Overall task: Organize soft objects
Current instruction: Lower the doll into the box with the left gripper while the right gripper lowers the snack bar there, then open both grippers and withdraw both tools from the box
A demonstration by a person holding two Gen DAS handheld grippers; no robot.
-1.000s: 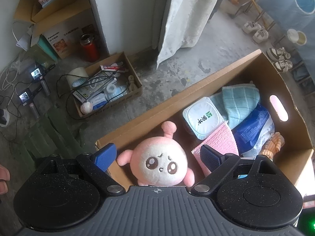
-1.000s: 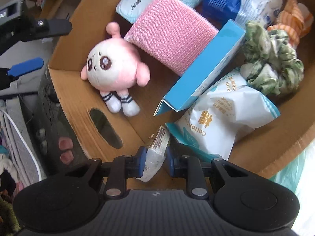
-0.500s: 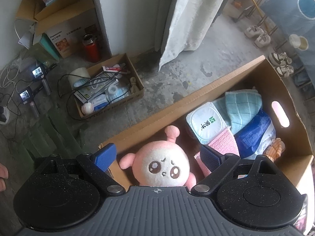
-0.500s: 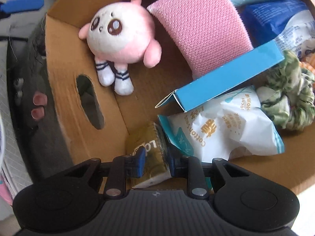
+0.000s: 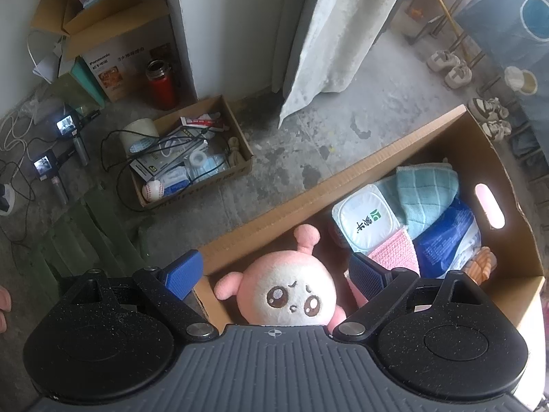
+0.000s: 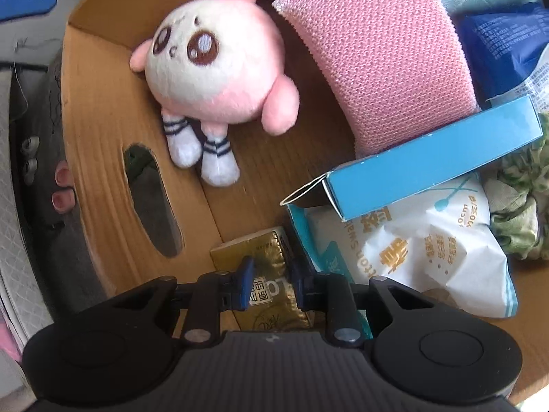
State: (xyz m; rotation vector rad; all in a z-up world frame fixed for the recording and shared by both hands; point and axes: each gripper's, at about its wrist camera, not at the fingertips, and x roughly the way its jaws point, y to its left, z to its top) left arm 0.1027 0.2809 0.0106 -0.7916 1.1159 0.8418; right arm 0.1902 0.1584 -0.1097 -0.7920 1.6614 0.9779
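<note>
Right tongs lower a gold pack into the box

The right tongs (image 6: 271, 283), clenched on the gold pack (image 6: 266, 269), have come lower into the box (image 6: 99, 144) than a second ago and have rolled, so the pack now lies almost at the box floor, in the corner near the handle hole; I judge it is close to being released. The left tongs (image 5: 274, 271) hang released and unmoved above the plush (image 5: 286, 295), holding nothing. In the box are the plush, a pink sponge (image 6: 384, 51), a blue carton (image 6: 432, 164), a white bag (image 6: 422, 250), a green scrunchie (image 6: 518, 213), a wipes pack (image 5: 365, 218) and a blue cloth (image 5: 427, 189). A smaller box (image 5: 192, 161) on the floor holds cables and a ball.
</note>
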